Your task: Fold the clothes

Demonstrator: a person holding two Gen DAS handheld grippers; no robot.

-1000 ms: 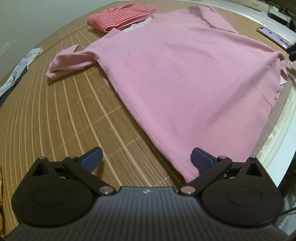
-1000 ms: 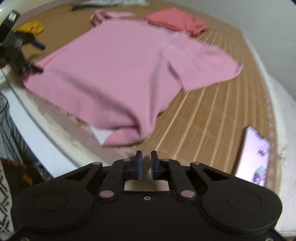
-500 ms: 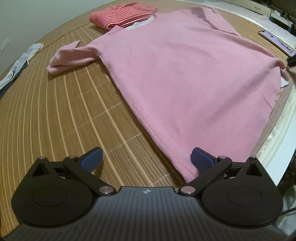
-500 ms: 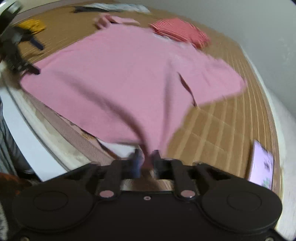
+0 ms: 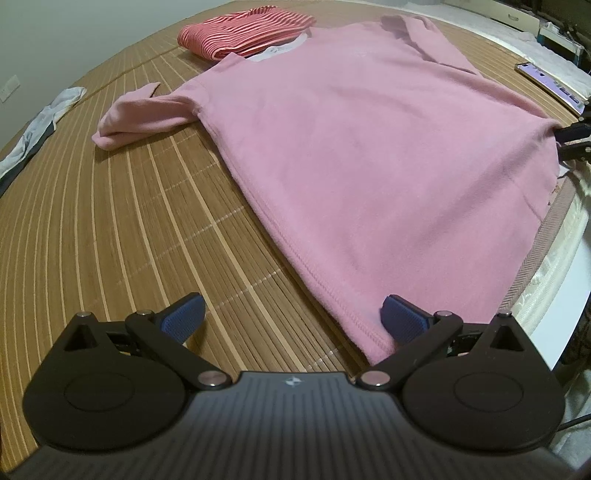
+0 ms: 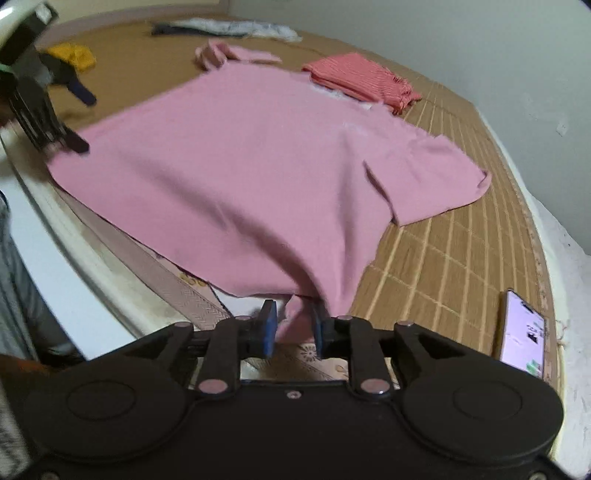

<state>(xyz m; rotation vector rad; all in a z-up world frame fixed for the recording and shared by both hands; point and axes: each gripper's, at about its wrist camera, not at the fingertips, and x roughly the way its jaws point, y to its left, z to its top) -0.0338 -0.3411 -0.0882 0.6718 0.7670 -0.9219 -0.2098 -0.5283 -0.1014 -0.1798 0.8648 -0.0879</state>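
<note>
right gripper (image 6: 293, 326) jaws just parting, pink shirt (image 6: 258, 166) hem between (flatter now)

I count 1 pink shirt (image 5: 369, 155) spread on 1 bamboo mat (image 5: 110, 229). There's 1 folded red striped garment (image 5: 243, 31), 1 yellow cloth (image 6: 75, 55), 1 pale garment (image 5: 40, 120) at the mat's edge, 1 phone (image 6: 522, 334), and my 2 grippers: left (image 5: 293, 319), right (image 6: 293, 326).
</note>
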